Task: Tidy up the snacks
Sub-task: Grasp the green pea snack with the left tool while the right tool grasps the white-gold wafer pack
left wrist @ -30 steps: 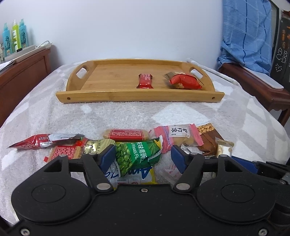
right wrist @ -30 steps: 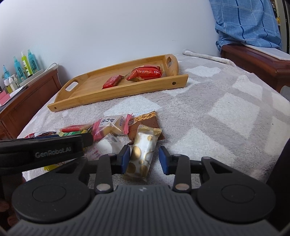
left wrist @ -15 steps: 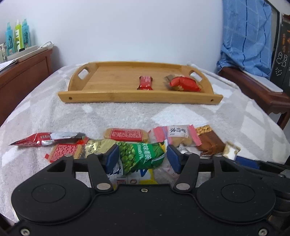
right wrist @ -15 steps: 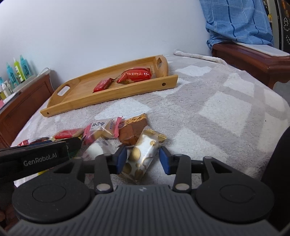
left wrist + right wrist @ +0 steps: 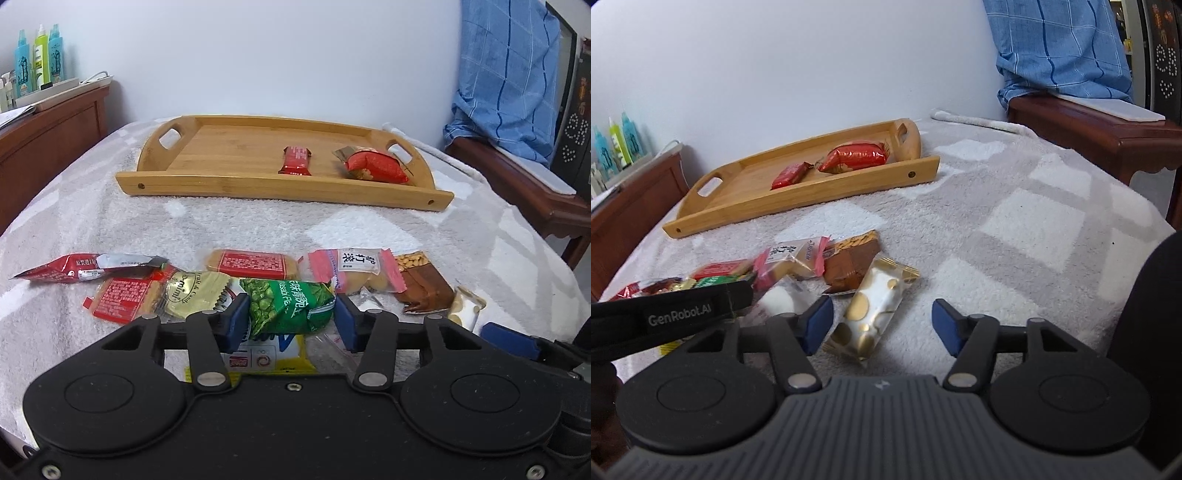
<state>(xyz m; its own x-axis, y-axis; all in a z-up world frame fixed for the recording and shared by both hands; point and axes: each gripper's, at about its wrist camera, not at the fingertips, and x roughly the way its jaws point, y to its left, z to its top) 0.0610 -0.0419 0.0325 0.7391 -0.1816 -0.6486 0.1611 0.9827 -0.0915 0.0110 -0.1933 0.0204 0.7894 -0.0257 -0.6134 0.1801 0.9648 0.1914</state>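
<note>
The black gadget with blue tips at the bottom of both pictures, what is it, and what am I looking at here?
There is no robot here. A person holds a pair of tongs in each hand, and each pair carries a wide-angle camera looking forward along its two blue-tipped fingers. One picture comes from the left tongs, the other from the right tongs. Both look across a grey checked blanket with a heap of snack packets towards a wooden tray, which already holds a small red bar and a bigger red packet. The left tongs have just been closing and now pinch a green pea packet. The right tongs have just been opening and stand open, with a gold-dotted white packet lying loose between them.
</note>
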